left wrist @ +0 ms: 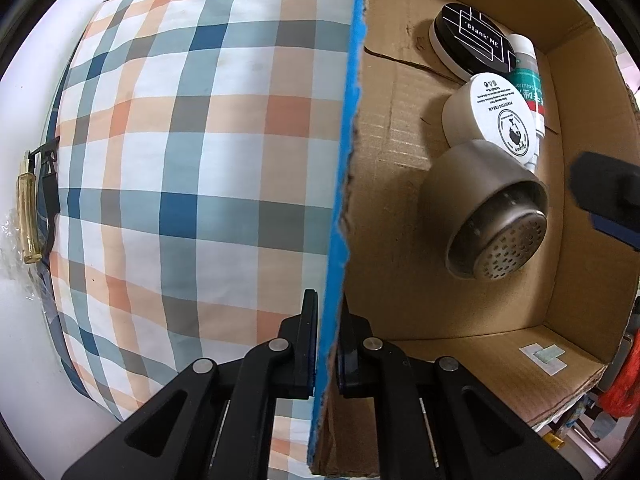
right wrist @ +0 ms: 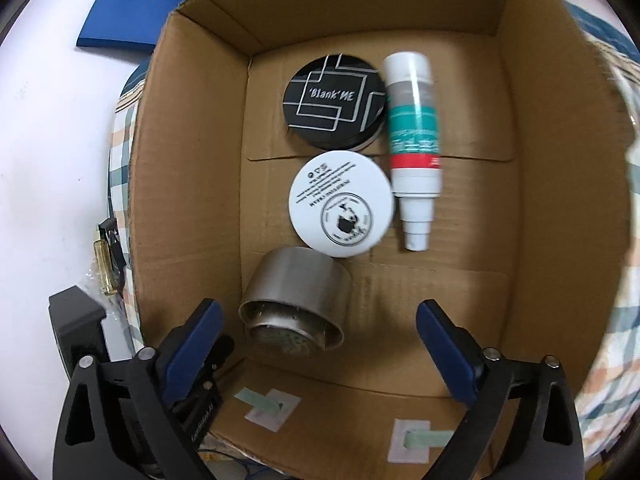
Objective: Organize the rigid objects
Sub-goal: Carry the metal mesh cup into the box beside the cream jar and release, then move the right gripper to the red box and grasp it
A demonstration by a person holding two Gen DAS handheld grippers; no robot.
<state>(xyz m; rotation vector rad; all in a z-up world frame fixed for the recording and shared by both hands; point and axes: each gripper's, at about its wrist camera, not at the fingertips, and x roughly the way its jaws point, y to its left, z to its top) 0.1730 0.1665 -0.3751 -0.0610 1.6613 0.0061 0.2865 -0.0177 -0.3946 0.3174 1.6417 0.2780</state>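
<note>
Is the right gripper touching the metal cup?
Apart. The right wrist view shows the right gripper wide open, cardboard visible between both pads and the metal cup lying in the box.

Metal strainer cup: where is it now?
The metal strainer cup lies on its side inside the cardboard box, near the front, just below the white round tin.

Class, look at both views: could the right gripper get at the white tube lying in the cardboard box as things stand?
Probably yes. The right gripper is open and empty above the box, and the white tube lies uncovered beside the two round tins. The metal cup lies nearer, off to one side.
</note>
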